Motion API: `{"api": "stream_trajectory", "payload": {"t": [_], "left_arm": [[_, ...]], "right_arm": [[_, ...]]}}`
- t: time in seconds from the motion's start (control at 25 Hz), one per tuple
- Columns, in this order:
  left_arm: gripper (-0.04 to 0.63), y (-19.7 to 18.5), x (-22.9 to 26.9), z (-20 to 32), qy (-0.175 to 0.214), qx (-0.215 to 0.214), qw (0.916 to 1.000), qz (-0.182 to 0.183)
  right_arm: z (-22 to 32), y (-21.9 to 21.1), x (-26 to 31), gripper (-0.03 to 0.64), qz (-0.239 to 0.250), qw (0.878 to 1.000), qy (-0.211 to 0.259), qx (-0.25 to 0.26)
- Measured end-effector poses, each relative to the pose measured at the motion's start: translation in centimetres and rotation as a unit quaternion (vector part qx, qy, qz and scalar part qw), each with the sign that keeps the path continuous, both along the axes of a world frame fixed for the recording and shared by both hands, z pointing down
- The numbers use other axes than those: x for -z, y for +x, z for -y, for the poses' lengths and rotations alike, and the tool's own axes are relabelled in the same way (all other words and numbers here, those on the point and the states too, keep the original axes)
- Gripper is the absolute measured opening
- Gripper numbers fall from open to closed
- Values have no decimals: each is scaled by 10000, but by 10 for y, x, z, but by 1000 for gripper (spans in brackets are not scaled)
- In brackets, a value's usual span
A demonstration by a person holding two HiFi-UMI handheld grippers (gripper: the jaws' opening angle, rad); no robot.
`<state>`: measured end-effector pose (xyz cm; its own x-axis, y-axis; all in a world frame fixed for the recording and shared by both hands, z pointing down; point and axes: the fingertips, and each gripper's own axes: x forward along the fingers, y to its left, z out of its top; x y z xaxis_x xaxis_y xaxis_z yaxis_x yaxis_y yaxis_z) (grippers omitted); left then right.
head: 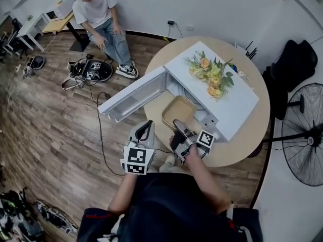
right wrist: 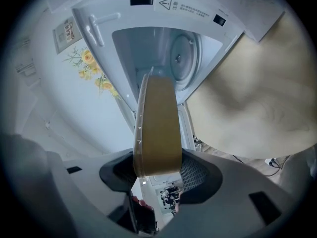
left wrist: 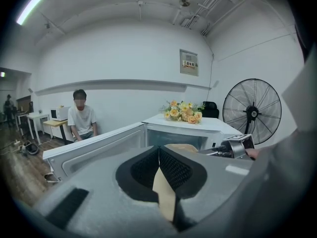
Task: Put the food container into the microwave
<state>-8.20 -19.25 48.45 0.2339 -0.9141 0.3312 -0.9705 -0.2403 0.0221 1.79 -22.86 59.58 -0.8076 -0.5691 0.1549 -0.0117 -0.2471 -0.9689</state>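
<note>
The tan food container (head: 177, 112) hangs level just in front of the white microwave's (head: 229, 102) open mouth. My right gripper (head: 184, 133) is shut on its near rim. In the right gripper view the container (right wrist: 156, 128) stands edge-on between the pads, with the microwave cavity (right wrist: 163, 58) straight beyond it. The microwave door (head: 132, 96) swings wide to the left. My left gripper (head: 145, 133) hovers below the door, left of the container. In the left gripper view the left gripper (left wrist: 159, 165) has its jaws pressed together, with nothing between them, facing the open door (left wrist: 94, 150).
Yellow flowers (head: 212, 74) lie on the microwave's top. The round wooden table (head: 252, 130) carries the microwave. A person (head: 101, 19) sits on the floor beyond the door, with cables and gear (head: 91, 69) nearby. A standing fan (head: 305, 135) is at the right.
</note>
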Motion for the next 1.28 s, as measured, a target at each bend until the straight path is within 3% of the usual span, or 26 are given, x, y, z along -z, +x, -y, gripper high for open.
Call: {"api": "stream_trajectory", "payload": {"t": [0.48, 1.28], "left_arm": [[17, 0, -14, 11, -283, -259, 9993, -15], [17, -15, -50, 44, -642, -1367, 9885, 123]], "right_arm": [[10, 9, -20, 229, -103, 9990, -266, -348], [60, 2, -72, 229, -398, 9889, -551, -1324]]}}
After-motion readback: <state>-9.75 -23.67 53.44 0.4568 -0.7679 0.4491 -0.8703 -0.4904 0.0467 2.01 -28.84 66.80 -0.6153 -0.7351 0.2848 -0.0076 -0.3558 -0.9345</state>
